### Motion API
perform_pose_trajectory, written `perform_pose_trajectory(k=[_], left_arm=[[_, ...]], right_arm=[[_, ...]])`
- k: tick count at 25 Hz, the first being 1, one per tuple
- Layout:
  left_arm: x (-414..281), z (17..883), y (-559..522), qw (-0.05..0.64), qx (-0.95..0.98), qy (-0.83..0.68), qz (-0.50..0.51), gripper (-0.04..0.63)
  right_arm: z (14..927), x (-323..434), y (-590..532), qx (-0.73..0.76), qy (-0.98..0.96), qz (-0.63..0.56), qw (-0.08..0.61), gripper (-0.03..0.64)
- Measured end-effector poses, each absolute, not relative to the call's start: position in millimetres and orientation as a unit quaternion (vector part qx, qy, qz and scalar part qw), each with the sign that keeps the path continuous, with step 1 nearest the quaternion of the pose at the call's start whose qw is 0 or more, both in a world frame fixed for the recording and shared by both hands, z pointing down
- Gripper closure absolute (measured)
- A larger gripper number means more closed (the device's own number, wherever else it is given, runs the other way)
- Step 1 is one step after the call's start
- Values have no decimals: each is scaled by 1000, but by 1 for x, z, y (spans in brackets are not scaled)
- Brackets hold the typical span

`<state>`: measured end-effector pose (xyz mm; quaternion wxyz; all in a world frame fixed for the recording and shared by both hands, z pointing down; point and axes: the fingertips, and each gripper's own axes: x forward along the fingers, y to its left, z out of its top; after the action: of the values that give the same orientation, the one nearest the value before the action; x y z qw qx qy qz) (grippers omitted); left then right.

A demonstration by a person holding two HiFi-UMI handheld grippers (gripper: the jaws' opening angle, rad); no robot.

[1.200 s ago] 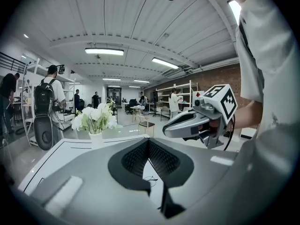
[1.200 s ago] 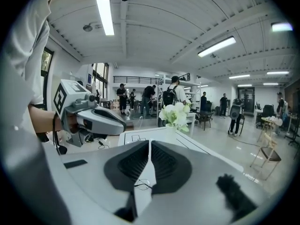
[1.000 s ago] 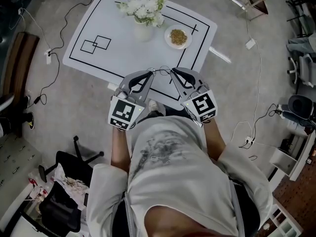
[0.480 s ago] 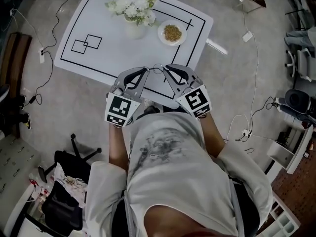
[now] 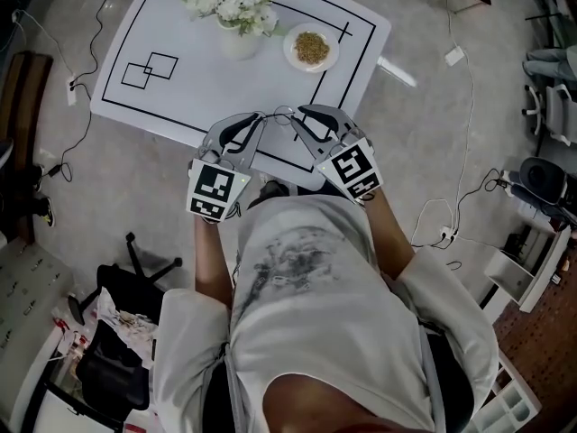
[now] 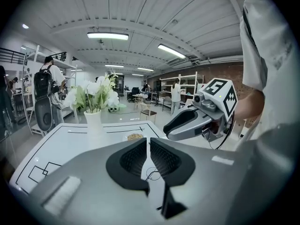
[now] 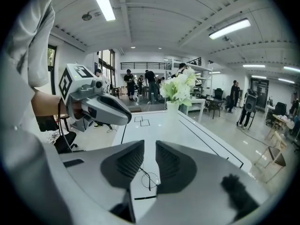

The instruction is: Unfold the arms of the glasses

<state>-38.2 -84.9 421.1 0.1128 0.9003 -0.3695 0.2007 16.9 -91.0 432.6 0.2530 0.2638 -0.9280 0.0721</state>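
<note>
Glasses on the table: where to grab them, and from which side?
Pinch the glasses across the round lens rim, coming steeply from above on the person's side of the table. The wire frame is thin and seems to lie flat, so a level approach would likely slide over it. Arm pose is too fine to read.
</note>
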Motion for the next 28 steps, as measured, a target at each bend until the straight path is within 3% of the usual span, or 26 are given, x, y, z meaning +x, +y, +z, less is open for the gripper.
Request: perform_pose_trajectory(k=[28], left_arm=[[-54, 511, -77, 177, 875, -349, 286, 505]], right_arm=[[492, 11, -92, 192, -917, 31, 349, 489]])
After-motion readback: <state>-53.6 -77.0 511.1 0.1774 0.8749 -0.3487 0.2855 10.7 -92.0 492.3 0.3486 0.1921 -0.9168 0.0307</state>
